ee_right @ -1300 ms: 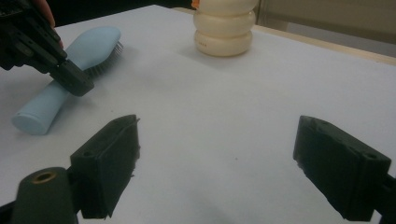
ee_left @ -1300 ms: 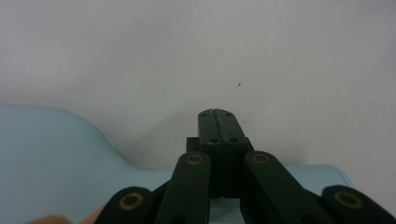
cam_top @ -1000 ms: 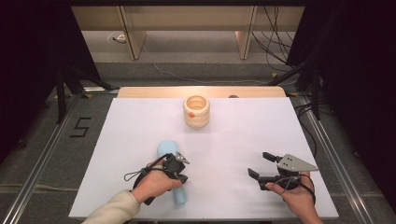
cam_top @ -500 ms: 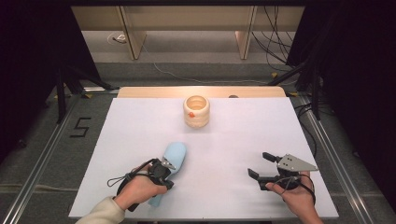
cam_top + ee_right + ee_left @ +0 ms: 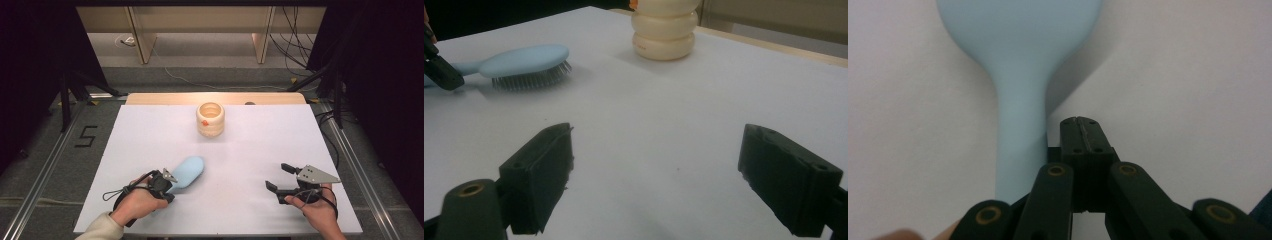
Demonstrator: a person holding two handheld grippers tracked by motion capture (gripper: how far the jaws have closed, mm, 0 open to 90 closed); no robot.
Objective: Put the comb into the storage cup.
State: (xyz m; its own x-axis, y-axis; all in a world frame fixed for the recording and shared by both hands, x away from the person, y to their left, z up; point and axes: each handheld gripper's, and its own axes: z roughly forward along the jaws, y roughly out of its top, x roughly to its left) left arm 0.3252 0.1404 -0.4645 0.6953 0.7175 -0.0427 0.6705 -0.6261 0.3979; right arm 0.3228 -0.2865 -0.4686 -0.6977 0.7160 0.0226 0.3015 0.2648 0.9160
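A light blue hairbrush (image 5: 186,171) lies on the white bench (image 5: 150,135), bristles down, near the front left part. Its wide head points up and to the right in the high view, toward the middle of the bench.

The left gripper (image 5: 165,183) is at the handle end of the brush. In the left gripper view, its 2 black fingers (image 5: 1080,142) are pressed flat together with nothing between them. The brush handle (image 5: 1020,150) runs right beside them on their left side, not in their grip. The handle looks to be touching the side of the fingers, but it is hard to be sure. The person's left hand (image 5: 137,202) holds this gripper low over the bench.

The right gripper (image 5: 282,179) is well apart from the brush, near the front right part of the bench. Its 2 fingers (image 5: 541,172) stand wide open, and only bare bench shows between them. The right hand (image 5: 315,207) holds it just over the bench.

A cream pot (image 5: 210,119) with round, bumpy sides stands upright near the back middle of the bench. It has a small orange mark near its rim. It is far from both grippers. In the right gripper view, the brush (image 5: 526,62) lies to the left of the pot (image 5: 665,32).
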